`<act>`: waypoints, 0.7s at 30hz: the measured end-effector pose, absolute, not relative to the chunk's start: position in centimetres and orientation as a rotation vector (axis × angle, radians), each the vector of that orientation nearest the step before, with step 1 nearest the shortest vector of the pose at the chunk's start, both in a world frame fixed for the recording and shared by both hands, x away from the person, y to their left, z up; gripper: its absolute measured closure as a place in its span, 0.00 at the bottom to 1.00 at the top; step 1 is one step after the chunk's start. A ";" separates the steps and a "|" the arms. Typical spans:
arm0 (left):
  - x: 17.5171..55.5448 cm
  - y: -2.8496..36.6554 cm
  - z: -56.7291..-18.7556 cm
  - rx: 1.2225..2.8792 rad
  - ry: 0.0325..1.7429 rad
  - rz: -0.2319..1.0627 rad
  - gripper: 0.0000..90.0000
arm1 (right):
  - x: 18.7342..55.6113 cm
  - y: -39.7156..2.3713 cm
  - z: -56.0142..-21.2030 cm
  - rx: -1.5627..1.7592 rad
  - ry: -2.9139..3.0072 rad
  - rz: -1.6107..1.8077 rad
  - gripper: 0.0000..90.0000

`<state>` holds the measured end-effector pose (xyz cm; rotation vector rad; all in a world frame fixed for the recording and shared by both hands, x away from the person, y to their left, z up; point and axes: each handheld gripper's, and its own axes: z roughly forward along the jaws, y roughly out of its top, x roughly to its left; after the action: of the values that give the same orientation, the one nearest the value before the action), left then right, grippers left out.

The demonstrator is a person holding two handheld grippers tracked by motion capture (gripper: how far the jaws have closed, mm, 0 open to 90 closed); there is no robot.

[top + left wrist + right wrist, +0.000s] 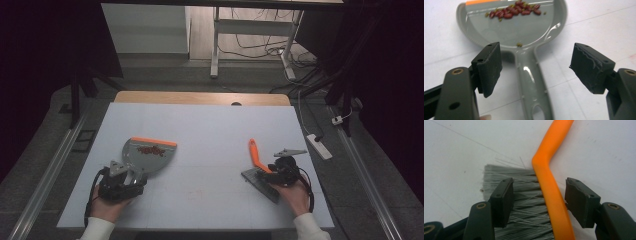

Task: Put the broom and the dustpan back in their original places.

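A grey plastic dustpan [516,27] is laid flat on the left half of the white tabletop [210,130], its orange front lip turned away from the person and its long handle pointed back toward the left claw [131,176]. In the left gripper view the pan is seen as a smooth, glossy, rounded scoop, and a loose heap of dark red beans [514,11] with a few small greenish ones is gathered near the orange lip; one or two stray grains are left at the neck of the handle. From the high view the beans are made out only as a reddish patch. The left claw is spread wide, its ribbed black pads set either side of the handle and clear of it, with a hanging hole visible near the handle's end.

On the right half of the tabletop a hand brush [549,195] is laid down, well apart from the dustpan. Its bent orange handle and stiff grey bristles are shown close up in the right gripper view, with a few bristles splayed out. The right claw [274,176] is spread too: the handle is framed between the pads without being pressed.
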<state>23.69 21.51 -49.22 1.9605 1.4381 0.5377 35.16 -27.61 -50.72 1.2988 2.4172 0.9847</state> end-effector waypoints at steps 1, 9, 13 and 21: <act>23.7 21.3 -49.0 1.970 1.418 0.543 0.29 | 35.1 -27.6 -50.6 1.294 2.409 0.991 0.45; 25.1 20.6 -49.1 2.004 1.278 0.447 0.29 | 33.8 -27.4 -49.7 1.160 2.407 1.050 0.47; 26.0 20.6 -49.5 2.021 1.220 0.404 0.30 | 33.1 -27.2 -49.2 1.101 2.424 1.133 0.48; 26.9 20.4 -49.9 2.056 1.139 0.357 0.30 | 31.7 -25.4 -48.9 0.959 2.459 1.201 0.48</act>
<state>26.94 20.37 -49.89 2.0558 1.1394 0.3566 31.75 -25.40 -48.87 0.9587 2.4590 1.2013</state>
